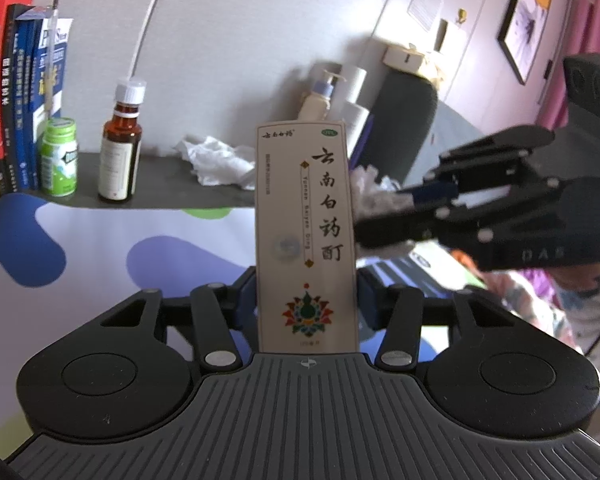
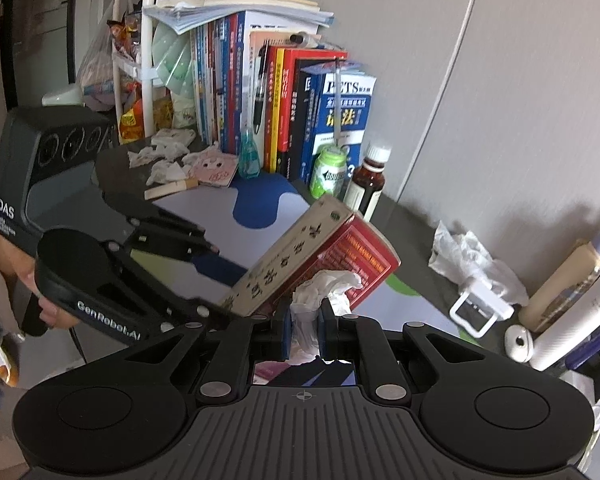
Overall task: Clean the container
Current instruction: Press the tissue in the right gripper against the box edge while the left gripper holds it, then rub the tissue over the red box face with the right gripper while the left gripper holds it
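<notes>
the medicine box (image 1: 306, 236), a tall cream carton with black calligraphy and a coloured flower emblem, is being held above the counter (image 2: 412, 216), clamped by its lower part between the blue pads of the left hand-held gripper (image 1: 307, 304). in the right wrist view the same box is being seen tilted, its cream face turned up to the left and a red printed side facing the camera. a crumpled white tissue (image 2: 320, 300) is being pinched between the closed-in fingers of the right hand-held gripper (image 2: 305, 330), and its upper end is lying against the red side of the box, though whether it is pressing or only overlapping cannot be told. in the left wrist view the right hand-held gripper is being shown coming in from the right, just beside the box's edge. beneath the box a mat (image 1: 100, 260) with blue and green blobs is being used as cover for part of the dark counter. farther back, a brown glass bottle (image 1: 121, 148) with a white cap and a green canister (image 1: 59, 156) are standing side by side, next to a row of upright books (image 1: 16, 92). more crumpled tissues (image 1: 216, 160) are lying on the counter near the wall, and a pump bottle (image 1: 318, 100) is standing behind them.
</notes>
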Tool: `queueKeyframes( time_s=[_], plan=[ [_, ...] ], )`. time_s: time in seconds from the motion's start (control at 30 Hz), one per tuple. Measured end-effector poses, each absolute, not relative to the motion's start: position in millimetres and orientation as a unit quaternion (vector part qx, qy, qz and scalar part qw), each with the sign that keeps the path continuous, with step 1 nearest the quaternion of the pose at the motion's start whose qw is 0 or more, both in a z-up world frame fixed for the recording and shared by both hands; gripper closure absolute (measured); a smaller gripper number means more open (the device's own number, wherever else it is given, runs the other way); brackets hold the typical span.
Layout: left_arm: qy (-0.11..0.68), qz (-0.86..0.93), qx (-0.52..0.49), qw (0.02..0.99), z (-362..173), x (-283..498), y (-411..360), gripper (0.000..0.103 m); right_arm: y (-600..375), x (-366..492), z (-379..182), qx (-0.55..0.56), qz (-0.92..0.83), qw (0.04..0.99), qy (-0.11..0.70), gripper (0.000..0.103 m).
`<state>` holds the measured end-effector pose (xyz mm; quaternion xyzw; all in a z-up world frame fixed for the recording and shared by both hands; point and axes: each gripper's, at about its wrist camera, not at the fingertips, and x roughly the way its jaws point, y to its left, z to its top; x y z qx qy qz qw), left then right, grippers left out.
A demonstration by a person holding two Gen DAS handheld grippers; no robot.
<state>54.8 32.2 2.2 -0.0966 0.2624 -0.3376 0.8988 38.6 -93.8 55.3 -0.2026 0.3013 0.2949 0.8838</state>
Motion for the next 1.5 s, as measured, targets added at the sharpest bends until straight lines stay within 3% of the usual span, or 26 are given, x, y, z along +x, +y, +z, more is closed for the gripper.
queueKeyframes(
  time_s=[0.9, 1.5],
  plan=[
    [0.256, -0.348, -0.100, 0.896, 3.1, 51.7, 34.6, 0.054, -96.2, 42.8, 85.8, -0.193, 0.287, 0.902, 0.259, 0.091],
    [0.264, -0.340, -0.104, 0.897, 1.3, 59.2, 38.8, 0.054, -90.2, 43.4, 65.9, -0.191, 0.297, 0.892, 0.284, 0.091]
  ],
)
